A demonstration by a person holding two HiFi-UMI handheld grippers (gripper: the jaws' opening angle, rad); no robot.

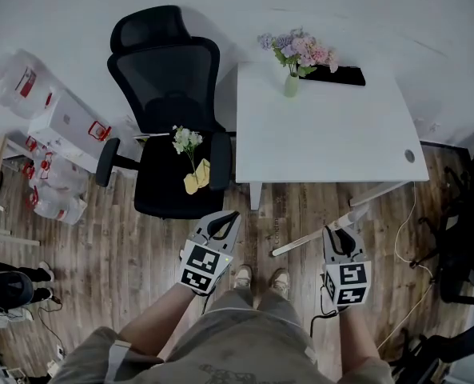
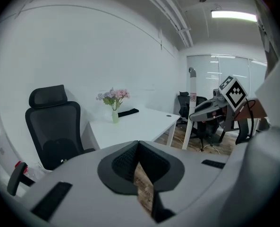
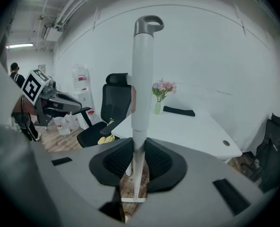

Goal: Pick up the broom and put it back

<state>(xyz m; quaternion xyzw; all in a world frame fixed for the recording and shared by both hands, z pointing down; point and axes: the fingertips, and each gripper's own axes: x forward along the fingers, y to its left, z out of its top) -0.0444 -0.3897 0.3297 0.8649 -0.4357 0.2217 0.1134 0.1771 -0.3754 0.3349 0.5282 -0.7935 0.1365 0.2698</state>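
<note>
The broom (image 1: 303, 242) shows as a long white handle slanting across the wood floor in front of the desk. My right gripper (image 1: 338, 232) is shut on that handle. In the right gripper view the handle (image 3: 140, 79) stands between the jaws, with a grey loop at its top end. The broom's head is hidden. My left gripper (image 1: 229, 215) hangs in front of the chair with its tips together and nothing between them. The left gripper view shows these tips (image 2: 138, 144) meeting, and the right gripper (image 2: 209, 109) with the white pole off to the right.
A black office chair (image 1: 171, 106) stands ahead on the left, with small flowers and a yellow thing on its seat. A white desk (image 1: 332, 146) ahead on the right carries a flower vase (image 1: 292, 82). Water jugs and boxes (image 1: 57, 122) lie at the left, cables at the right.
</note>
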